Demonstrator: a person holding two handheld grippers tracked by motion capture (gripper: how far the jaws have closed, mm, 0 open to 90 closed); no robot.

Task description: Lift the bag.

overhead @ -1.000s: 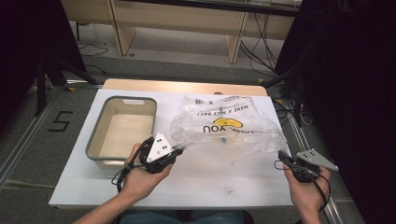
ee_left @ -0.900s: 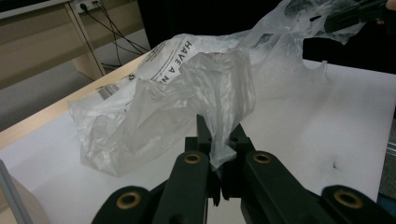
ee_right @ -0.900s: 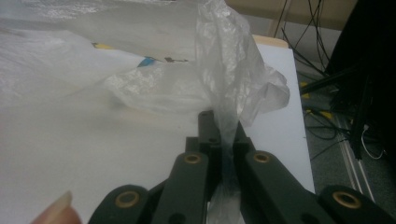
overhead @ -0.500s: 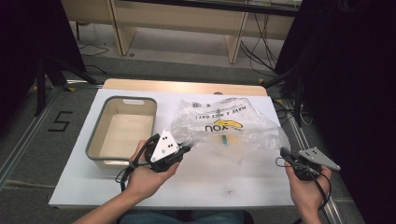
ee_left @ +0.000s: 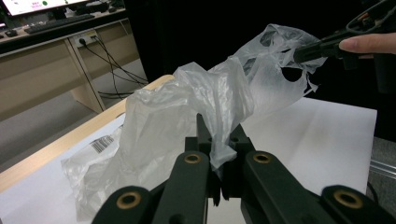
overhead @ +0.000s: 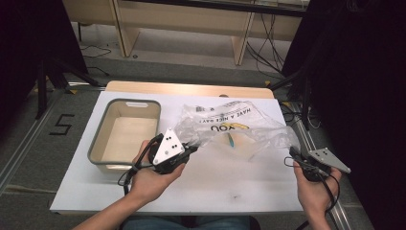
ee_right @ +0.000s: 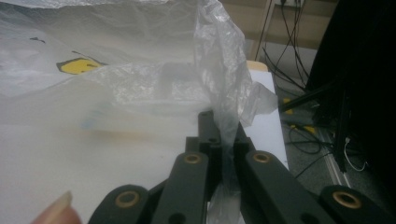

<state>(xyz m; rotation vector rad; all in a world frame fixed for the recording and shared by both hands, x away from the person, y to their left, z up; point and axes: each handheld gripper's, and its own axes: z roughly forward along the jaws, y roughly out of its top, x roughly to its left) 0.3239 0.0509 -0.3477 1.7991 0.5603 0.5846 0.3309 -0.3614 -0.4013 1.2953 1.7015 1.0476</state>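
A clear plastic bag (overhead: 239,129) with black print and a yellow mark lies stretched across the white table (overhead: 230,182). A small blue and yellow item (overhead: 231,140) shows through its film. My left gripper (overhead: 190,149) is shut on the bag's left handle, which rises crumpled from between its jaws (ee_left: 219,156). At the table's right edge my right gripper (overhead: 293,154) is shut on the bag's other handle, a strip of film pinched between its jaws (ee_right: 229,140). In the left gripper view the right gripper (ee_left: 308,51) shows far off, holding the bag's (ee_left: 196,107) torn loop.
A beige bin with a grey rim (overhead: 104,139) stands on the left of the table, close to my left hand. A wooden strip (overhead: 186,89) edges the table's far side. Desks and cables lie beyond on the floor.
My left gripper has risen and shifted a little right, lifting the bag's left side so the film bunches up. The right gripper has stayed put.
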